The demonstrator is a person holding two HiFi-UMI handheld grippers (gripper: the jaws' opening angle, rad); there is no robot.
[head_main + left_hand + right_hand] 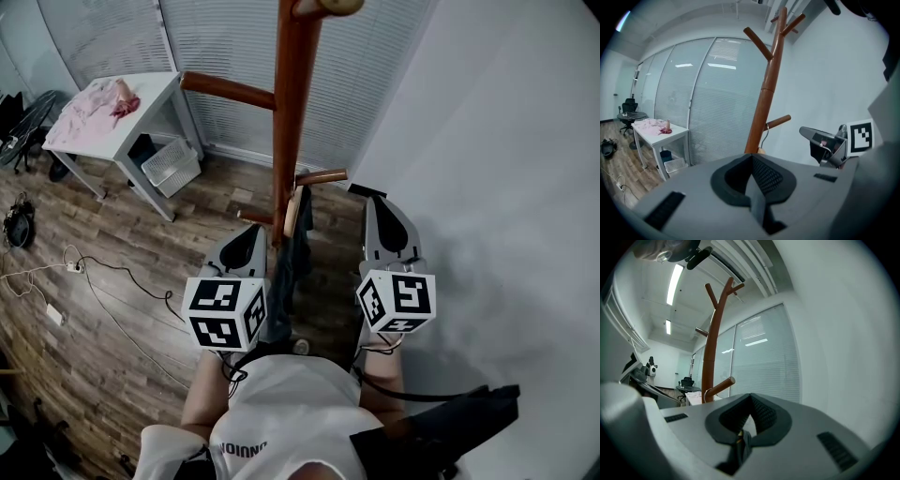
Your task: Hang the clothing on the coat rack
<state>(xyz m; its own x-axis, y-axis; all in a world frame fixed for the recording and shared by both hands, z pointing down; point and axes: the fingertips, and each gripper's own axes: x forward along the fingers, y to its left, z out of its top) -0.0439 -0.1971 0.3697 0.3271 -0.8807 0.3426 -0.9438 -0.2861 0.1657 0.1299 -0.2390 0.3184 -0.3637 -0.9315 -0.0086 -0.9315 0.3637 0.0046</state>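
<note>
Dark cloth, the garment [289, 267] hangs limp on a wooden hanger [292, 214] off the low peg [323, 175] of the rack [292, 112], between my claws. It looks soft and light, likely to slip; I'd take the stiff hanger instead. My left claw [752, 174] and right claw [749, 420] are pressed together, holding nothing.

In the head view the coat rack [293, 103] runs off the top edge, and we cannot make out its foot: the dark garment [286, 272] and the person's chest [291, 403] cover it. In the left gripper view the left tool [753, 164] hides the pole's lower part and all of the hanger [764, 136] except its hook. The pink heap [94, 103] on the far worktop [155, 98] is too small for us to name.
</note>
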